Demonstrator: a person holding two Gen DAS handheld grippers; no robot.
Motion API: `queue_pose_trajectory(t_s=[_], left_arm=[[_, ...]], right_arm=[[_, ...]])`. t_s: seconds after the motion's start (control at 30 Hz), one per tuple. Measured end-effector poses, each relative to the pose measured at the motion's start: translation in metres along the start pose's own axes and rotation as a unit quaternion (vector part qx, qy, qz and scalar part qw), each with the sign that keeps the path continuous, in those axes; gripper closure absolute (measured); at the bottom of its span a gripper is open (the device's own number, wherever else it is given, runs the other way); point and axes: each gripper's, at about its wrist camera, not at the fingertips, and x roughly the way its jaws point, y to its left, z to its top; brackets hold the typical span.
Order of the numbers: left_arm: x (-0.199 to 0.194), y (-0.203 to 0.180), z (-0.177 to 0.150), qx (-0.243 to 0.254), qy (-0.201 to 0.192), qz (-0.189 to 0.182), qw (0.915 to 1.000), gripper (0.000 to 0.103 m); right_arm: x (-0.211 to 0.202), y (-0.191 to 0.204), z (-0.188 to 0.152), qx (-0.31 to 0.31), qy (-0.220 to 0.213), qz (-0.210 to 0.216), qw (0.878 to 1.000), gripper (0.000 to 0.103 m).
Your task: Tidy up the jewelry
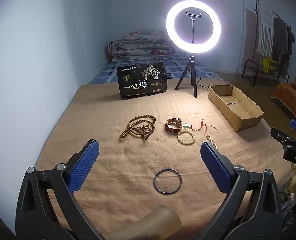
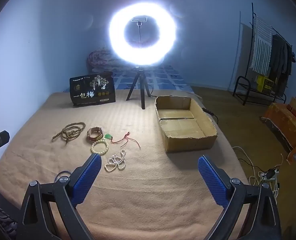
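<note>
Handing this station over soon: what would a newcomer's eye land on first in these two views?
First the glaring ring light on its tripod at the far edge of the tan blanket. Then the jewelry spread mid-blanket: wooden bead strand, leather watch, pale bead bracelet, pearl strand, and a metal bangle nearest the open left gripper. An empty cardboard box sits to their right.

Pale blue walls, a lit ring light on a tripod, perhaps a clothes rack at right.
</note>
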Motion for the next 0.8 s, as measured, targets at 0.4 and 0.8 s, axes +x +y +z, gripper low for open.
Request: queue_pose_trajectory(t_s=[0.4,0.8], left_arm=[[-0.003,-0.001,0.007,0.001,-0.006,0.001,1.0000,0.000],[-0.007,-0.001,0.012,-0.001,-0.009,0.000,1.0000,0.000]], right_arm=[[0.001,-0.004,0.005,-0.002,0.002,-0.005,1.000,0.005],[0.001,0.004,0.002,-0.010,-0.002,-0.008,1.000,0.005]])
